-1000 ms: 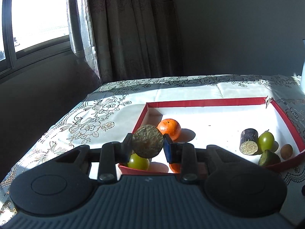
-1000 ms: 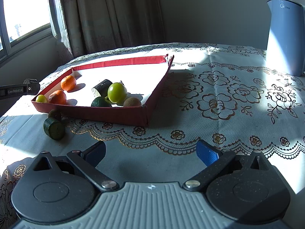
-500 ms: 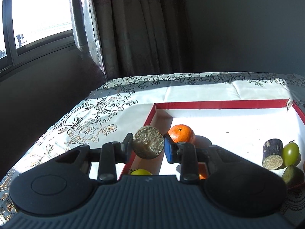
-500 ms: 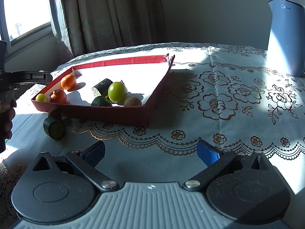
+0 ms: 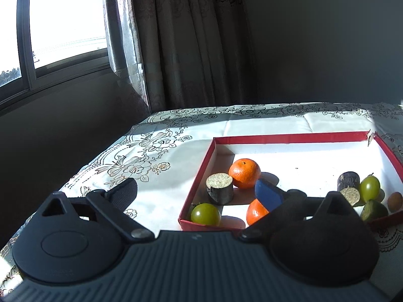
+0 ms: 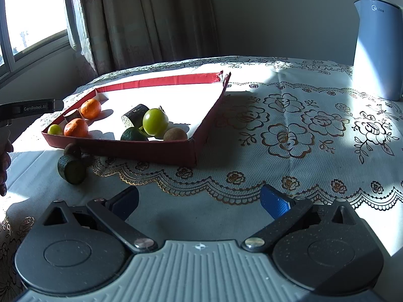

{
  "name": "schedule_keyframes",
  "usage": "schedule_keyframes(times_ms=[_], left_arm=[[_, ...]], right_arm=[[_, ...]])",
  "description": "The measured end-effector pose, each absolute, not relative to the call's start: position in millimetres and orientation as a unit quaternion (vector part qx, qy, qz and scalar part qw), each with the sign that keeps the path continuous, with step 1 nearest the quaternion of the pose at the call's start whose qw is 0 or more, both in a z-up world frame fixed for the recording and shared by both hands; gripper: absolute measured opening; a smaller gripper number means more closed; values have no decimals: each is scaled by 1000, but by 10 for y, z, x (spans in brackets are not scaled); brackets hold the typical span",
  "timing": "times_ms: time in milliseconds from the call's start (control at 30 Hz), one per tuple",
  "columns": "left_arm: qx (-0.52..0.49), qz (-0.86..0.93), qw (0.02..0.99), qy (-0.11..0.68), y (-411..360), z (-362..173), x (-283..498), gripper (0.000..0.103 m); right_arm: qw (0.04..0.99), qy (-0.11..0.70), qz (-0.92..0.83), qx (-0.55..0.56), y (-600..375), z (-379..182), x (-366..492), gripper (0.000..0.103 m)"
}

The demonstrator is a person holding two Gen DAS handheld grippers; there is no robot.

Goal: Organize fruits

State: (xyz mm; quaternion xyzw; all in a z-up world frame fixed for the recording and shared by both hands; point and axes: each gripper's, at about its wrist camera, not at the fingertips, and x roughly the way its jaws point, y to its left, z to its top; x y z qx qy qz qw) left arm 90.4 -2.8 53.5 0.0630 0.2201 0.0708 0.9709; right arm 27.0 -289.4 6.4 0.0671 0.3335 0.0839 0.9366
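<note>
A red-walled tray [image 5: 282, 137] [image 6: 156, 151] holds two oranges [image 5: 244, 173] [image 6: 76, 127], green round fruits [image 5: 205, 214] [image 6: 155, 121], dark cut cylinders and a brown fruit [image 6: 175, 134]. A dark cut cylinder [image 5: 219, 188] stands in the tray's near left corner beside an orange. My left gripper [image 5: 196, 196] is open and empty just above that corner. My right gripper [image 6: 199, 200] is open and empty over the tablecloth, well in front of the tray. A dark green cut piece [image 6: 71, 168] and a small dark fruit [image 6: 72, 149] lie on the cloth outside the tray.
A grey-blue kettle [image 6: 376, 47] stands at the back right of the table. The table's left edge runs close to the tray, with curtains [image 5: 186, 40] and a window [image 5: 60, 25] behind. The floral cloth [image 6: 302, 136] stretches right of the tray.
My left gripper has opened and let go of the dark cut cylinder, which now stands in the tray's near left corner. The right gripper has not moved.
</note>
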Motion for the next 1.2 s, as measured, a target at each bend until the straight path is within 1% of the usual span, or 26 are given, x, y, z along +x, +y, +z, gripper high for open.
schedule_keyframes(times_ms=[200, 300, 433, 500, 667, 800, 1067, 1200], left_arm=[[34, 57, 967, 247, 250, 390, 526, 103], [15, 72, 961, 265, 399, 266, 486, 103], [-16, 87, 954, 285, 570, 132, 515, 103], [-33, 83, 953, 291, 624, 121, 528, 103], [-37, 72, 945, 316, 628, 74, 584, 103], [-28, 71, 943, 323, 598, 55, 589, 103], [-27, 70, 942, 326, 592, 58, 590, 103], [-28, 70, 942, 327, 594, 55, 588, 103]], right_arm=[[940, 324, 77, 79, -2924, 84, 242, 103], [945, 313, 72, 67, -2859, 114, 202, 103], [948, 291, 105, 72, -2655, 196, 122, 103], [950, 282, 123, 46, -2416, 258, 97, 103], [948, 265, 173, -9, -1934, 352, 128, 103], [939, 275, 202, -50, -1626, 327, 247, 103], [931, 292, 213, -49, -1470, 236, 407, 102], [930, 299, 209, -41, -1481, 212, 471, 92]])
